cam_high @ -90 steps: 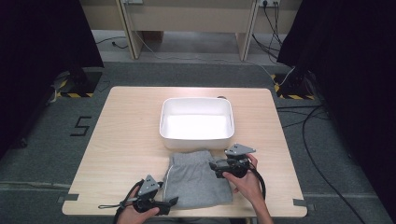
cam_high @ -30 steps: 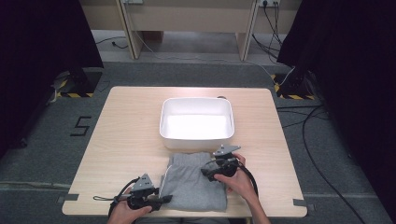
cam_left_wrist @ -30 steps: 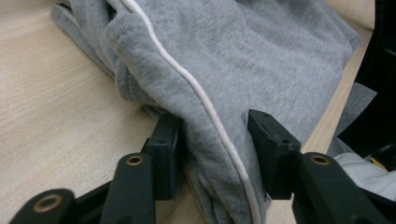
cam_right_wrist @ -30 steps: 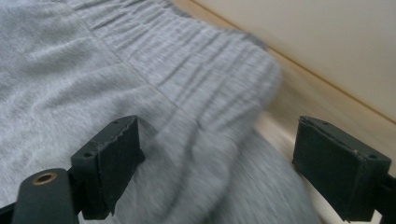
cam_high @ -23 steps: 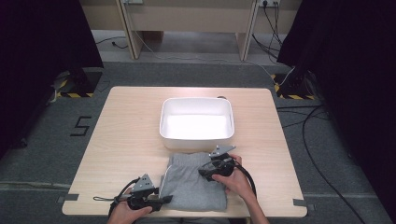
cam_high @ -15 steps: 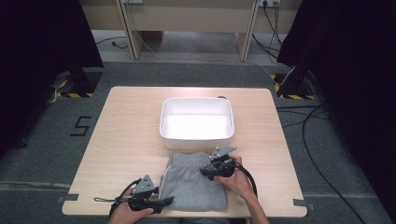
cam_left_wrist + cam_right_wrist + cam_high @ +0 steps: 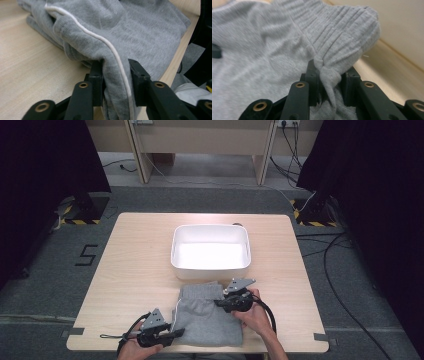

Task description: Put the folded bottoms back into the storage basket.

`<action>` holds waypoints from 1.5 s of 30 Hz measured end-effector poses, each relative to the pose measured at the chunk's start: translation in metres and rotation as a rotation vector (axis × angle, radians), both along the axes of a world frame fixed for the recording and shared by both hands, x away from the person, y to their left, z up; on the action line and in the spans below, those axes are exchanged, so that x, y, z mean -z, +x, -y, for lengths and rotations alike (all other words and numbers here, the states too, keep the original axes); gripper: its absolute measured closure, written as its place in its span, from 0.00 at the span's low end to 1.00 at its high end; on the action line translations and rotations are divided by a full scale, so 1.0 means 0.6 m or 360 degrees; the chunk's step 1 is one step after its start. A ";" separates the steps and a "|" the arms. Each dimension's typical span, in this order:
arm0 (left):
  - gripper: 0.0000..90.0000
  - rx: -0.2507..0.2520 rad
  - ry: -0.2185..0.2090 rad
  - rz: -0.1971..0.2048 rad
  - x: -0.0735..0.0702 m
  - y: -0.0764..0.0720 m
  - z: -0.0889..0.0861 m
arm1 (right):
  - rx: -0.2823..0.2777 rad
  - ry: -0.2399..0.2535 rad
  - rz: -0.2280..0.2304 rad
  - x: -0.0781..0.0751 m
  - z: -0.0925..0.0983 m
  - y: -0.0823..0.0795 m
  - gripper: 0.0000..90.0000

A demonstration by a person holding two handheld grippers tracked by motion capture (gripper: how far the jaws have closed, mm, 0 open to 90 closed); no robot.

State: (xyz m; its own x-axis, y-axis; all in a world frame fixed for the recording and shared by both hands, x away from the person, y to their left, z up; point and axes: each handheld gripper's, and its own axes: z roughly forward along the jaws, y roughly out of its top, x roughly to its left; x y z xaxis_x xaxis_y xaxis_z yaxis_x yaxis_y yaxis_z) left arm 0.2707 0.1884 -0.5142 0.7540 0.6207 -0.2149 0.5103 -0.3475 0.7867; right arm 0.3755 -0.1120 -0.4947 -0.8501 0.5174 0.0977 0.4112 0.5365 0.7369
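Note:
A folded grey garment (image 7: 207,317) with a ribbed waistband and a white drawstring (image 7: 113,50) lies at the table's near edge. My left gripper (image 7: 172,334) sits at its near left corner; its jaws have just been closing and now pinch a fold of the cloth (image 7: 115,75). My right gripper (image 7: 220,303) rests on the garment's far right part, below the tub; its jaws have just been closing too and now clamp the ribbed waistband (image 7: 330,75). A white tub (image 7: 210,251) stands behind the garment, with nothing in it.
The light wooden table (image 7: 130,270) has bare room at the left and right of the tub. Cables trail from both grippers toward the near edge. Dark curtains and floor cables (image 7: 345,265) flank the table.
The right gripper has slid slightly left along the garment's top edge and closed on the waistband. The left gripper has stayed at the near left corner and closed on the cloth.

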 end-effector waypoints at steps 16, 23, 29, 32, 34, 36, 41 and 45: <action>0.78 0.0066 -0.0127 0.0115 -0.081 -0.015 -0.003 | -0.0035 0.0148 0.0203 -0.094 0.015 -0.035 0.82; 0.78 0.0069 -0.0143 0.0136 -0.119 0.000 -0.006 | -0.0039 0.0167 0.0226 -0.128 0.020 -0.028 0.82; 0.78 0.0079 -0.0149 0.0178 -0.157 0.018 -0.005 | -0.0039 0.0177 0.0276 -0.164 0.021 -0.014 0.82; 0.78 0.0077 -0.0169 0.0180 -0.170 0.030 -0.005 | -0.0037 0.0184 0.0290 -0.184 0.024 -0.003 0.82; 0.78 0.0073 -0.0172 0.0182 -0.177 0.039 -0.004 | -0.0037 0.0177 0.0295 -0.194 0.025 0.004 0.82; 0.78 0.0073 -0.0174 0.0180 -0.185 0.047 -0.004 | -0.0033 0.0167 0.0293 -0.203 0.026 0.013 0.82; 0.78 0.0066 -0.0158 0.0194 -0.205 0.066 -0.001 | -0.0034 0.0169 0.0298 -0.221 0.026 0.033 0.82; 0.78 0.0058 -0.0146 0.0195 -0.216 0.081 0.001 | -0.0035 0.0159 0.0301 -0.234 0.024 0.049 0.82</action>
